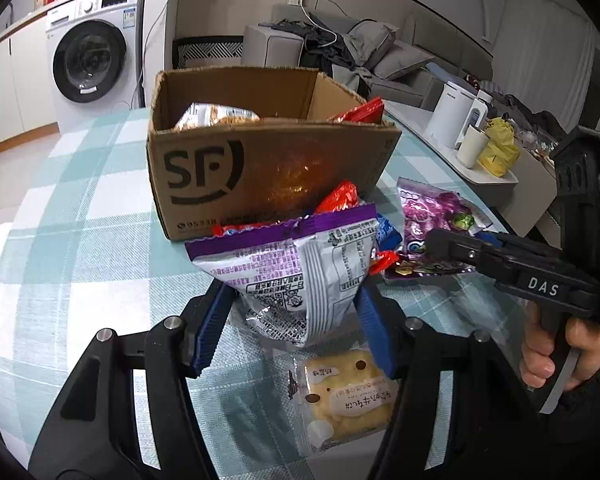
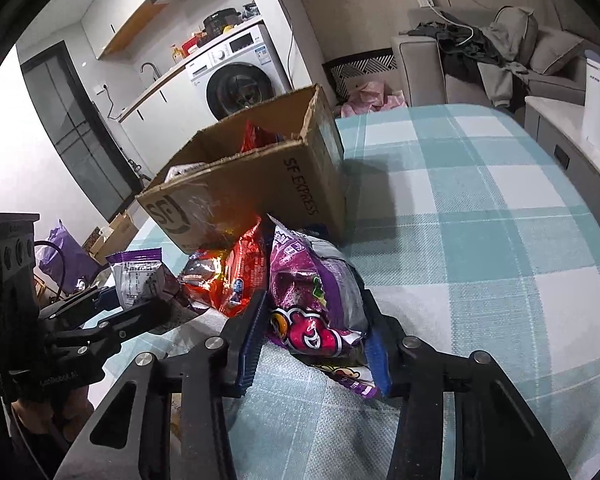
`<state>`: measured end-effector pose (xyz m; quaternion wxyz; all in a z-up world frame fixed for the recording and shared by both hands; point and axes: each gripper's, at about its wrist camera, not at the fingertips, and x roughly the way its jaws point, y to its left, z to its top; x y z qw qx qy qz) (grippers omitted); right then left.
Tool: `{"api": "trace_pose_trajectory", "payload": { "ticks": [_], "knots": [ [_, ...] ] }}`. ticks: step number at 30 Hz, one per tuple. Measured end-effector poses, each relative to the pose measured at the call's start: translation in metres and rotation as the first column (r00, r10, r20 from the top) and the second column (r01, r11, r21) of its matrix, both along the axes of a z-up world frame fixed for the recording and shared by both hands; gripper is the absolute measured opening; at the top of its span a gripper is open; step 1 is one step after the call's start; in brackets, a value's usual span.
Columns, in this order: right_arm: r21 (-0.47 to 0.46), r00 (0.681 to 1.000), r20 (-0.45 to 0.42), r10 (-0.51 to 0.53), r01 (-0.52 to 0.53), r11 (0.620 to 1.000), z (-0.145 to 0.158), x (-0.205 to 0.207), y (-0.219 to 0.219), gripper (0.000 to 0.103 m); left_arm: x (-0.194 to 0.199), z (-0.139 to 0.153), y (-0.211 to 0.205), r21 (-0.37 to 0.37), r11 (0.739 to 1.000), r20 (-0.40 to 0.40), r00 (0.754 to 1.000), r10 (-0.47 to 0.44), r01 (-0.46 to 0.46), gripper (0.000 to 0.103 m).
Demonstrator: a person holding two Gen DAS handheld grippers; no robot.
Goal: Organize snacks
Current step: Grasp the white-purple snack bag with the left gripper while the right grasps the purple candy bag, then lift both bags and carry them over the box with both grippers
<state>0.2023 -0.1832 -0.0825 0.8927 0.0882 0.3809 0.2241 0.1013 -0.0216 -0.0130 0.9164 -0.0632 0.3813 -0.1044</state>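
Observation:
An open brown SF cardboard box [image 1: 268, 156] stands on the checked tablecloth and holds snack bags; it also shows in the right wrist view [image 2: 256, 192]. My left gripper [image 1: 292, 320] is shut on a purple-and-silver snack bag [image 1: 300, 272], held above the table in front of the box. My right gripper [image 2: 316, 344] is shut on a purple candy bag [image 2: 312, 300] lying beside a red snack bag [image 2: 232, 276]. In the left wrist view the right gripper [image 1: 452, 246] reaches onto the candy bag [image 1: 432, 216].
A yellow cake packet [image 1: 348, 396] lies on the table under my left gripper. A white kettle [image 1: 452, 112], a cup and a yellow bag stand on a tray at the right. A washing machine [image 1: 92, 56] and a sofa are behind the table.

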Motion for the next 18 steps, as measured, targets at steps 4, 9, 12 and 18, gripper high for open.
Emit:
{"api": "trace_pose_trajectory", "payload": {
  "ticks": [4,9,12,18],
  "knots": [
    [0.009,1.000,0.019,-0.007,0.007,1.000,0.009,-0.007,-0.004,0.045,-0.009,0.012,0.007,-0.009,1.000,0.014,1.000,0.000,0.000,0.058],
    [0.022,0.998,0.059,-0.004,0.002,1.000,0.024,-0.016,-0.007,0.045,-0.017,0.029,0.010,-0.010,1.000,0.043,0.999,0.013,-0.013,0.058],
    [0.034,0.997,0.082,0.003,-0.006,0.999,0.036,-0.021,-0.008,0.045,-0.020,0.038,0.011,-0.006,1.000,0.061,0.998,0.020,-0.019,0.058],
    [0.048,0.992,0.122,0.016,-0.022,0.999,0.057,-0.027,-0.005,0.045,-0.028,0.056,0.023,-0.006,0.999,0.091,0.995,0.033,-0.033,0.058]
  ]
}}
